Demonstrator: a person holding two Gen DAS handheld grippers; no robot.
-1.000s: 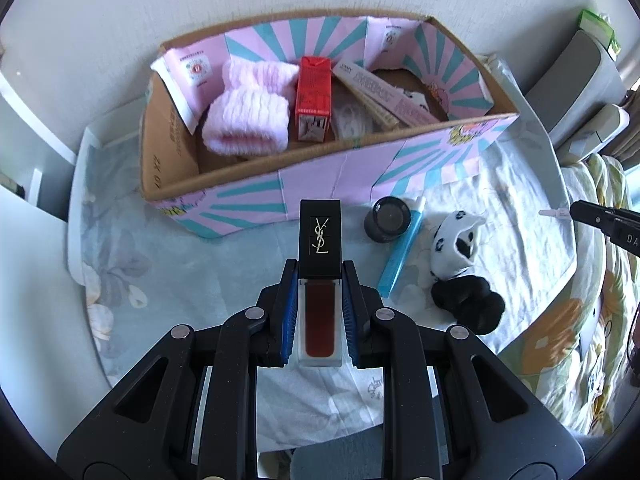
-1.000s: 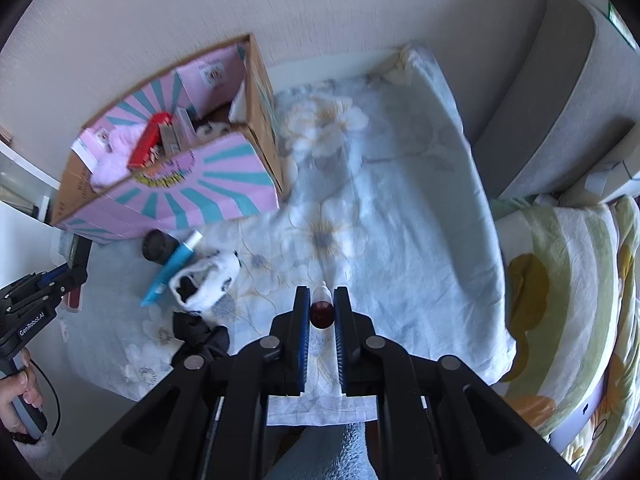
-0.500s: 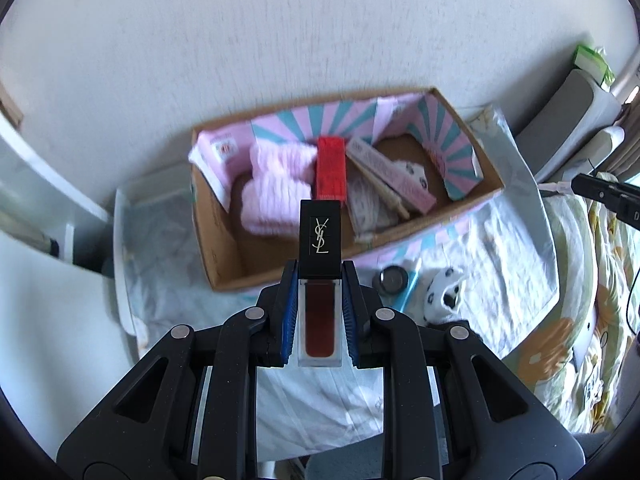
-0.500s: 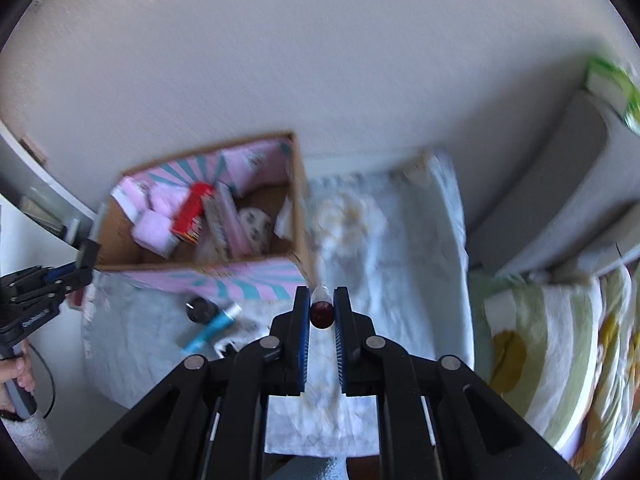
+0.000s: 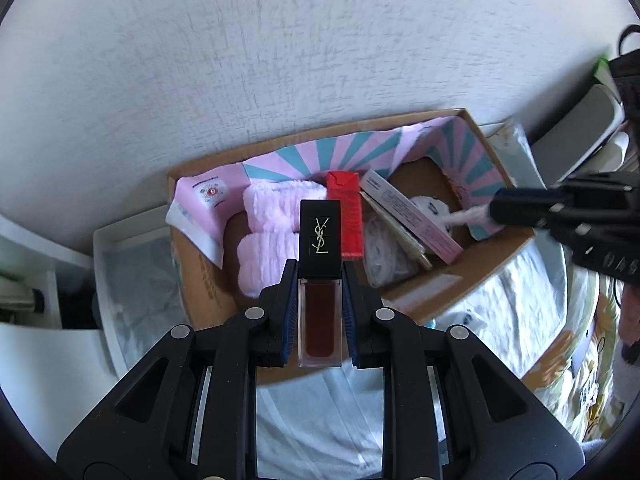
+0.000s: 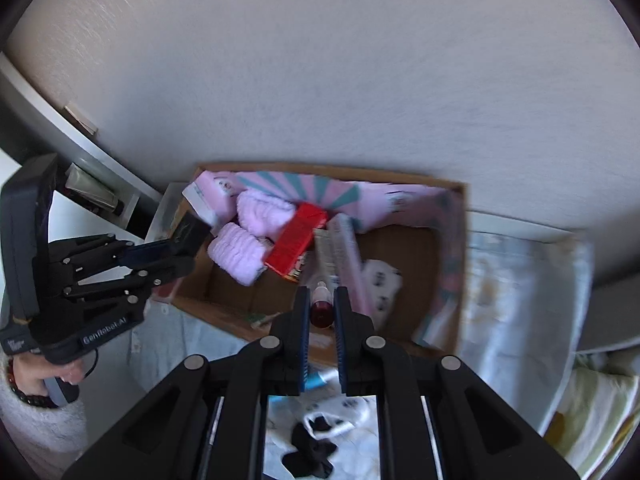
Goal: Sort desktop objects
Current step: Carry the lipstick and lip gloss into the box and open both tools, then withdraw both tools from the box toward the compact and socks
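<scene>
Now both grippers are over the cardboard box [image 5: 208, 280] vs 1 s ago, when they hung back over the floral sheet [image 6: 520, 280] w/ the box further off. Carry phase looks about done; I'd judge drop-in is next.

Left gripper [image 5: 320, 300]: jaws clamped on the lip tint bottle [image 5: 320, 320], grip unchanged. Bottle = square clear glass body, dark red fluid, glossy black rectangular cap w/ metallic logo. Rigid and slick, so prob fine to let fall a short way.

Right gripper [image 6: 321, 304]: jaws closed on a small vial [image 6: 321, 308], round, clear, red liquid, pale tip. It sits above the box's near-right part.

Box: corrugated board, pink/teal sunburst paper lining. Inside: fluffy pink cloth [image 5: 272, 240] (soft, ribbed), red carton [image 5: 346, 216], long pink flat carton [image 5: 412, 216].

Left out on the sheet: blue tube [image 6: 320, 378], black/white fabric pieces [image 6: 320, 432]. Sorting not finished.
</scene>
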